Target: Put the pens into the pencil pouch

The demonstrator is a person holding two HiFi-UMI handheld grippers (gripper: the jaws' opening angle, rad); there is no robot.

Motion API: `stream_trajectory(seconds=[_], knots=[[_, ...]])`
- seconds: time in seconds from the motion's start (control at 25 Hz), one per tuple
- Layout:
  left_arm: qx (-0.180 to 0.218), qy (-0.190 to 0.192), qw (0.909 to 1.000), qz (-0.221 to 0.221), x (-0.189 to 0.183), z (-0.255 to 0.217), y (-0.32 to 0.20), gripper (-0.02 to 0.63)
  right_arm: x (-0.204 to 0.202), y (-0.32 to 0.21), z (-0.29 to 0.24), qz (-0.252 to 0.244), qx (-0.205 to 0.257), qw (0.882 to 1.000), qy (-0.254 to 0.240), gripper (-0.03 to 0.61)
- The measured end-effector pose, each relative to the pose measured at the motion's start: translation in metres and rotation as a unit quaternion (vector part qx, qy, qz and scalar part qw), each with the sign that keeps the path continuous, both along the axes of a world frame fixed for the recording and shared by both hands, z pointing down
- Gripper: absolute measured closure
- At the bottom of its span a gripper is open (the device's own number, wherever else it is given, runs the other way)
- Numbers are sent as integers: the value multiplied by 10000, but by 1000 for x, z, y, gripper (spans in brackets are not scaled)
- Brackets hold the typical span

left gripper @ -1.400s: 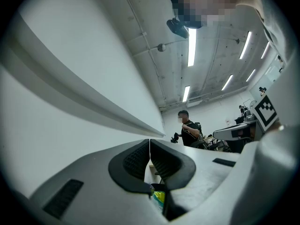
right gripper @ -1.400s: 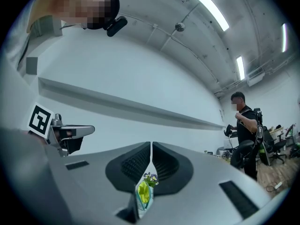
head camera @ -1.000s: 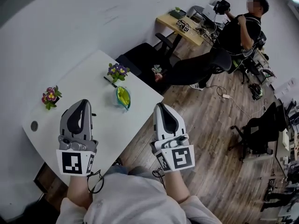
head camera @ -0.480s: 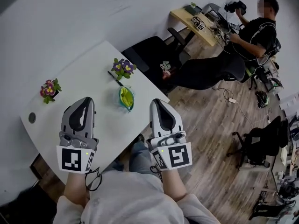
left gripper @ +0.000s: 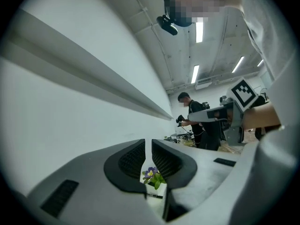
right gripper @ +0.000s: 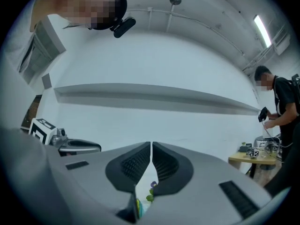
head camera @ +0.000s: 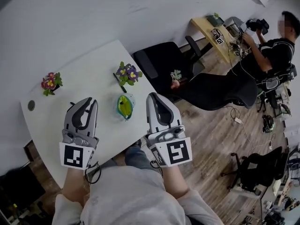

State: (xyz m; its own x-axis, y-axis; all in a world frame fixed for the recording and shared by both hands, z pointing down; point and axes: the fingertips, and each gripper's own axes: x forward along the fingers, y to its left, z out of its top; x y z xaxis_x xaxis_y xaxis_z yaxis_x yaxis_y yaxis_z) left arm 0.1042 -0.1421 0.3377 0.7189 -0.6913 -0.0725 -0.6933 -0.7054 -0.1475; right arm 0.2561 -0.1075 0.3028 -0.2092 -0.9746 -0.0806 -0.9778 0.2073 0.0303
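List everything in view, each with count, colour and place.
Rectangular table: one, white, under both grippers.
Potted plant with purple blooms: one, purple and green, table's far right edge.
Potted plant with pink blooms: one, pink and green, table's left part.
Open pencil pouch: one, teal and yellow-green, between the grippers.
Slim pen: one, black, beside the purple blooms.
Office chair: one, black, beyond the table.
Seated person: one, black clothes, at the wooden desk, top right.
Left hand-held gripper: one, grey, shut, empty.
Right hand-held gripper: one, grey, shut, empty.
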Motion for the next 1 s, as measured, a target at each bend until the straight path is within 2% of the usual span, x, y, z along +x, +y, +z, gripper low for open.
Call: stream_trajectory(seconds=[0.16, 0.2, 0.24, 0.28, 0.44, 0.56, 0.8, 1.0], knots=[[-194, -436, 9987, 152, 11, 50, 4, 578, 6, -14, 8, -303, -116, 9995, 7, 546], [-234, -614, 9975, 260, 14, 65, 7, 534, 6, -17, 11, -360, -145, 9992, 5, 546], [-292, -790, 9957, 390, 17, 81, 9, 459, 7, -19, 13, -406, -176, 9990, 0, 546], [-371, -947, 9935, 519, 20, 97, 11, 429, 8, -22, 16, -441, -208, 9988, -4, 546], [-723, -1365, 9835, 940, 32, 156, 15, 354, 8, -28, 26, -508, -338, 9981, 2, 546], [-720, -1837, 9724, 1245, 38, 190, 17, 300, 8, -28, 34, -503, -434, 9978, 28, 546], [-547, -2351, 9594, 1459, 53, 227, 0, 264, 15, -20, 48, -344, -622, 9975, 16, 546], [-341, -2746, 9423, 1884, 74, 248, -9, 250, 23, -16, 58, -190, -785, 9967, 56, 546]])
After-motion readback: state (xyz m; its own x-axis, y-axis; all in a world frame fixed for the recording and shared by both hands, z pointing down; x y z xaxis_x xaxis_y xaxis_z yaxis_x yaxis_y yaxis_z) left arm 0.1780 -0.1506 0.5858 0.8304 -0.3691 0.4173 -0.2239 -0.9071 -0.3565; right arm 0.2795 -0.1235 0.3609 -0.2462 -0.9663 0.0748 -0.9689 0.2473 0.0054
